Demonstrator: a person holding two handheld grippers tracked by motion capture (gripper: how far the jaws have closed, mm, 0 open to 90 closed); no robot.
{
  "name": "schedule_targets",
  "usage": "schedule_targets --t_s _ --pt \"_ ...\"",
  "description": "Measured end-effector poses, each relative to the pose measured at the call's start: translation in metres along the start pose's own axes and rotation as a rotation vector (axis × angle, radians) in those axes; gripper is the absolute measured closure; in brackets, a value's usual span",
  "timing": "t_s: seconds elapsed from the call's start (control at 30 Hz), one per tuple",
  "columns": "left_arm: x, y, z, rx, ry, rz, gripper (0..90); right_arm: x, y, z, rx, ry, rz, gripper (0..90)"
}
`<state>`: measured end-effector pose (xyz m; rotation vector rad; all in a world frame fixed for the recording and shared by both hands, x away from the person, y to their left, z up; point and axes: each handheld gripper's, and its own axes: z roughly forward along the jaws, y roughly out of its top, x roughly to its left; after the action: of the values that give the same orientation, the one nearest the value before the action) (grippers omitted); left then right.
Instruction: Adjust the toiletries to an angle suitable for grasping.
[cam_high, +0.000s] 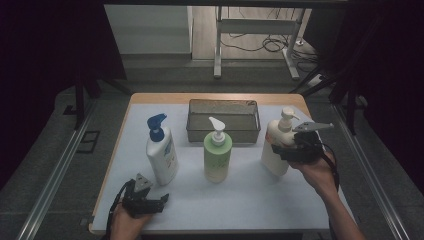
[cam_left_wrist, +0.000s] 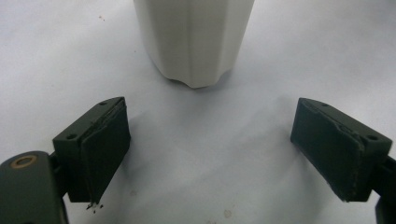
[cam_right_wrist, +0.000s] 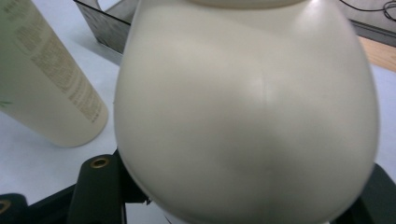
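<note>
**Cream pump bottle held tight by the right gripper**

Cream pump bottle (cam_high: 277, 145) stood at the right side of the white table (cam_high: 250, 200), and it leaned a little. The right gripper (cam_high: 280, 148) was clamped on its fat body from the side. In the right gripper view the bottle bulged between the two black jaws. Holding it by the middle looked like a good way to lift it and keep the pump on top.

The left gripper (cam_high: 162, 200) sat low near the front edge of the table, with its jaws wide apart and nothing between them. It pointed at the white bottle with the blue pump (cam_high: 161, 150), just ahead of it.

A green bottle (cam_high: 217, 152) stood in the middle, near the cream one but not touching it. Behind them was a grey metal basket (cam_high: 223, 121), and it looked empty. If the cream bottle was going into the basket, the green bottle stood close to the path, so the hand would need to go up and over.
</note>
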<state>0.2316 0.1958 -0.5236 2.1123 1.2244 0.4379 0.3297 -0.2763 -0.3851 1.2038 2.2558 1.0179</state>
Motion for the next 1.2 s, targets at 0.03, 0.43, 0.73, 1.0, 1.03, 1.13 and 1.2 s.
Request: schedule_targets --t_s 0.03,0.43,0.73,1.0,1.03,1.13,1.2 --pt "0.0 0.0 0.0 -0.001 0.001 -0.002 11.7 0.002 0.004 -0.002 -0.001 0.009 -0.004 37.0" --pt "0.0 0.0 0.0 -0.003 0.001 -0.001 11.7 0.012 0.026 -0.006 -0.015 0.046 -0.015 37.0" --pt "0.0 0.0 0.0 -0.003 0.001 -0.001 11.7 0.019 0.049 -0.001 -0.034 0.079 -0.026 37.1" --pt "0.0 0.0 0.0 -0.003 0.001 -0.001 11.7 0.024 0.066 0.003 -0.05 0.079 -0.027 37.2" --pt "0.0 0.0 0.0 -0.003 0.001 -0.002 11.7 0.026 0.068 0.003 -0.051 0.079 -0.027 37.2" --pt "0.0 0.0 0.0 -0.002 0.001 0.0 11.7 0.028 0.076 0.005 -0.057 0.073 -0.032 37.2" --pt "0.0 0.0 0.0 -0.003 0.001 0.0 11.7 0.029 0.083 0.008 -0.061 0.065 -0.026 37.2"
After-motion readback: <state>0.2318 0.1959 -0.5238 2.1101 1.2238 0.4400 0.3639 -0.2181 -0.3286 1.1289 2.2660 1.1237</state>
